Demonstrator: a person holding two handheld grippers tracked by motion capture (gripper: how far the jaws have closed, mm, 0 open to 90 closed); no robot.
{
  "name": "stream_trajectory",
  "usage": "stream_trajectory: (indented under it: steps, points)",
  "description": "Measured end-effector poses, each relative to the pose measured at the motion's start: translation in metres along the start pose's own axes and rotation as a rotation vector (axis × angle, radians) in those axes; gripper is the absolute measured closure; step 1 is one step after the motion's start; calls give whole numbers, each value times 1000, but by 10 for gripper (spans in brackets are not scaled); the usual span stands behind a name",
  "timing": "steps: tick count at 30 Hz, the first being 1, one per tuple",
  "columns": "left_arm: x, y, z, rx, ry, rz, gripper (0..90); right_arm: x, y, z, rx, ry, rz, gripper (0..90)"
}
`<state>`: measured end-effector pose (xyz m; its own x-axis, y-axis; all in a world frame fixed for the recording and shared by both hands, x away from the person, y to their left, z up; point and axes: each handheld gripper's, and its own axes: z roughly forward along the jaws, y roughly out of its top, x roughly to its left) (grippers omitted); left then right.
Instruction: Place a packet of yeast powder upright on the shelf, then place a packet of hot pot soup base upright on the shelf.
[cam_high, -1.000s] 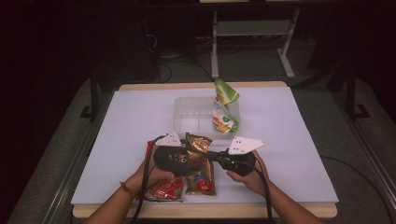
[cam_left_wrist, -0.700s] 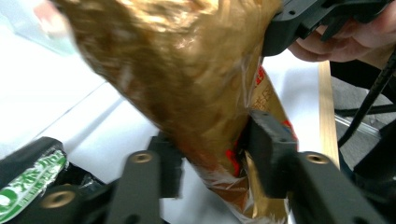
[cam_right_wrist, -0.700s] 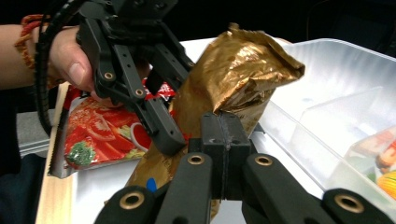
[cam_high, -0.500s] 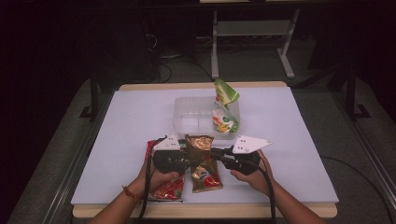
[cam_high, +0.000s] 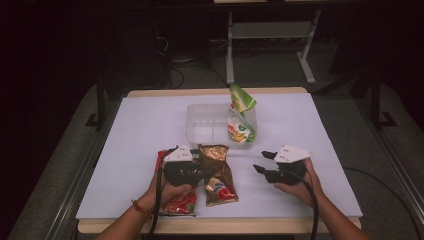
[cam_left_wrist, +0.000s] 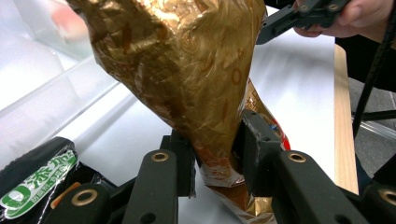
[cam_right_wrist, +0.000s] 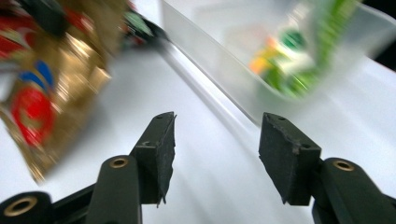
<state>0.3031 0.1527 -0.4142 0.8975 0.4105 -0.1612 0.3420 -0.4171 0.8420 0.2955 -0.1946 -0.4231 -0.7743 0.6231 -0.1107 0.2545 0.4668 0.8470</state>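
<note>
Gold foil snack bag (cam_left_wrist: 187, 70) pinched at its narrow lower part between the fingers (cam_left_wrist: 254, 154) of the left gripper (cam_high: 202, 172), whose jaws have just been closing; the bag's crumpled upper part stands above the grip and its printed lower end lies on the white desk (cam_high: 125, 130). Red snack bag (cam_high: 180, 202) flat on the desk under the left hand (cam_high: 170, 187). Right gripper (cam_right_wrist: 215, 154) apart to the right, fingers spread with nothing between them, jaws just opening. Clear plastic container (cam_high: 200, 130) beyond, with a green pouch (cam_high: 240, 115) leaning inside.
</note>
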Motion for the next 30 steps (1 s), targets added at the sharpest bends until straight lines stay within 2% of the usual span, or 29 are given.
stream_trajectory:
  steps: [3,5,8,10,14,17,19,24,30]
  points:
    - [-2,2,-1,-10,0,2,695,-8,-14,-8,40,-61,3,395]
    - [-3,3,-2,-16,-4,4,698,-10,-21,-12,48,-83,6,386]
    - [-5,4,-4,-33,-2,-2,702,-12,-31,-15,39,-89,43,363]
    - [-6,4,-6,-51,1,-5,704,-14,-33,-15,58,-110,38,351]
    - [-8,6,-12,-89,0,-15,708,-16,-33,-14,51,-121,57,328]
    - [-9,9,-18,-114,7,-22,709,-17,-31,-18,18,-135,84,310]
    - [-9,11,-22,-131,17,-23,710,-18,-32,-19,19,-150,93,263]
    - [-4,14,-30,-161,53,-33,710,-24,-35,-20,6,-170,122,249]
    - [4,16,-39,-191,112,-67,711,-23,-36,-19,5,-177,121,225]
